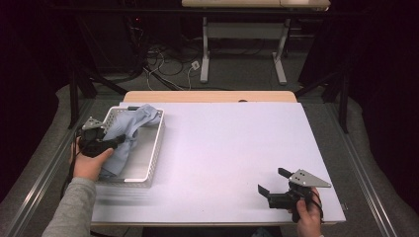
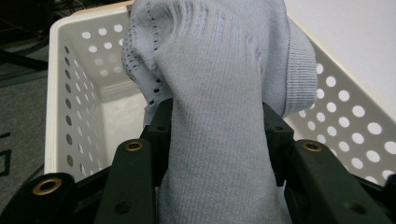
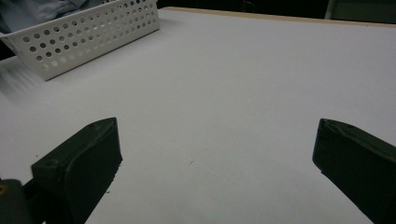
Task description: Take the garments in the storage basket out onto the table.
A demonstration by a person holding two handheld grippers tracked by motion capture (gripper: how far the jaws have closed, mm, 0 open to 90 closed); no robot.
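A pale blue knitted cloth (image 1: pixel 129 134) lies in a white perforated basket (image 1: pixel 155 148) at the table's left side, one end draped over the far rim. My left gripper (image 1: pixel 120 140) is shut on that cloth over the basket. In the left gripper view the cloth (image 2: pixel 219 93) runs up between the jaws of the left gripper (image 2: pixel 217 135), which press on it from both sides. My right gripper (image 1: pixel 273 180) rests low over the white table top (image 1: pixel 222 143) near the front right corner, open with nothing between its jaws. In the right gripper view the right gripper (image 3: pixel 217 149) has only bare table between its jaws.
The basket (image 3: pixel 88 37) stands far off to the left in the right gripper view. The table's wooden far edge (image 1: pixel 210 96) runs along the back. Black frame posts, cables and a second desk's white legs (image 1: pixel 205 49) stand beyond on the floor.
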